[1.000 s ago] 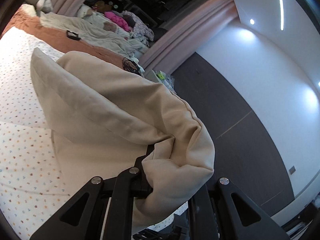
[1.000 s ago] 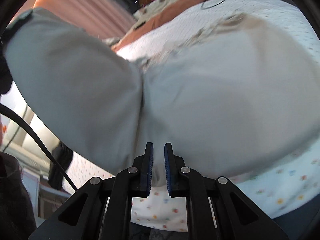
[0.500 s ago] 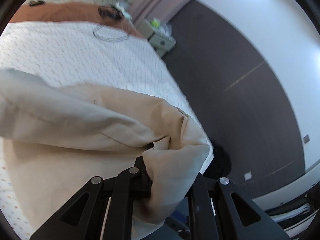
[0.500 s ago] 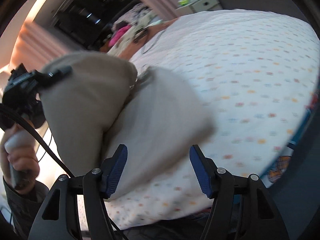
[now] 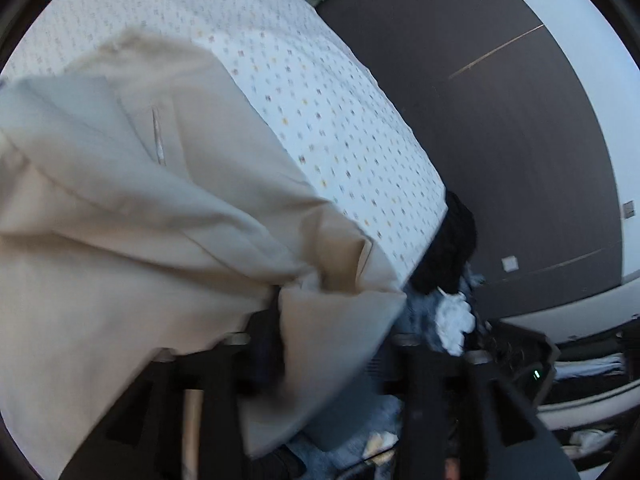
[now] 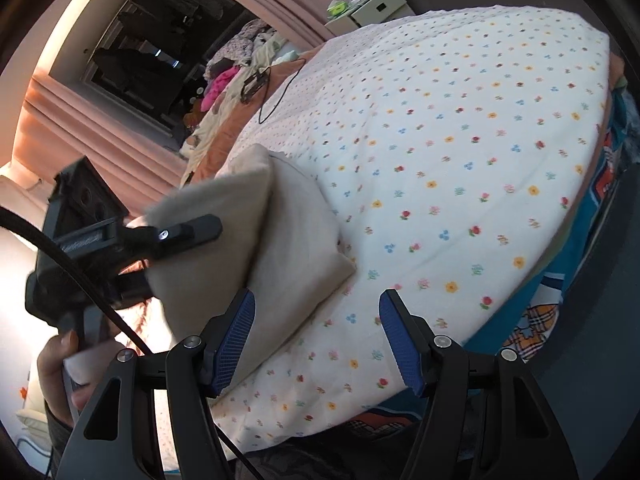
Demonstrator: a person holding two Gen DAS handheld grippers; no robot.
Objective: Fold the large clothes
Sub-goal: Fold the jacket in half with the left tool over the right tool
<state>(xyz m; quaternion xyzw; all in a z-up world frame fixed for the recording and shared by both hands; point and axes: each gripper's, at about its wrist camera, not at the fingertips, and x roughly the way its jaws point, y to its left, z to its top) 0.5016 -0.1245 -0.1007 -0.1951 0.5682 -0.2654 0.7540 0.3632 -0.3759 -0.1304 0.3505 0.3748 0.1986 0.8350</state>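
Your left gripper (image 5: 332, 344) jaws have just been opening, beige cloth (image 5: 160, 216) draping between them. Your right gripper (image 6: 316, 336) jaws are standing spread over the bed (image 6: 460, 128), holding nothing.

Both wrist views look steeply down, close over the bed (image 6: 460, 152), sharing the beige garment (image 5: 140, 200).
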